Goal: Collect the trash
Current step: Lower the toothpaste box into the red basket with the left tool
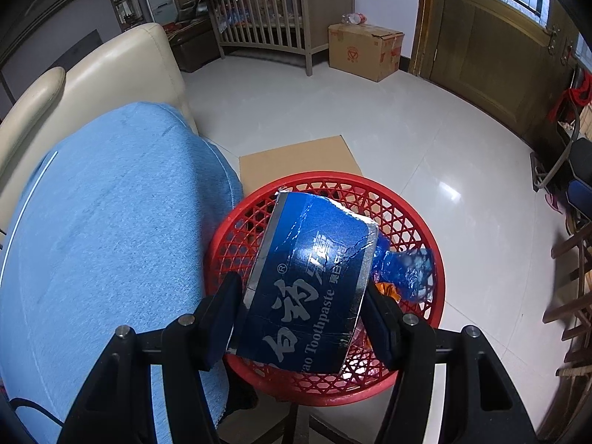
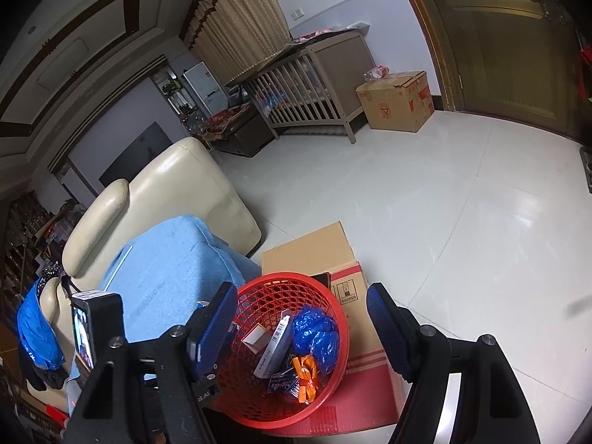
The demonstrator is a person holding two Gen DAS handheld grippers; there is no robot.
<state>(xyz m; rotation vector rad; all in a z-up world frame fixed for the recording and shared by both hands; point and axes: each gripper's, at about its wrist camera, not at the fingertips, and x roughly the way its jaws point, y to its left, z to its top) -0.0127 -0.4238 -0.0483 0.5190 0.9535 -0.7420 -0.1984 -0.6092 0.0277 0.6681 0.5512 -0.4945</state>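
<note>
**Toothpaste box held over the red basket**

Between the two fingers of my left gripper (image 1: 301, 318) sits a blue toothpaste box (image 1: 314, 277), and the pads press on both of its long sides, so my claw is clenched on it. The box is crushed at its far end and it hangs just above the red basket (image 1: 418, 222), tilted a little to the right. Under it, inside the basket, I see a crumpled blue plastic bag (image 1: 410, 270) and something orange beside it.

My right gripper (image 2: 301, 323) has its fingers spread wide and nothing is between them. Through this gap the same red basket (image 2: 255, 296) shows with its contents: a small white carton (image 2: 257, 336), a flat long box (image 2: 275, 347), the blue bag (image 2: 316, 336) and an orange wrapper (image 2: 307, 373).

The basket stands on a cardboard box (image 2: 355, 333) lying on the pale tile floor (image 2: 462, 222). Just to the left is a cream sofa (image 1: 122, 74) covered with a blue cushion (image 1: 111, 222). Far behind, against the wall, there are a wooden crib (image 1: 277, 18) and a second carton (image 1: 364, 51), near the brown door (image 1: 499, 37).
</note>
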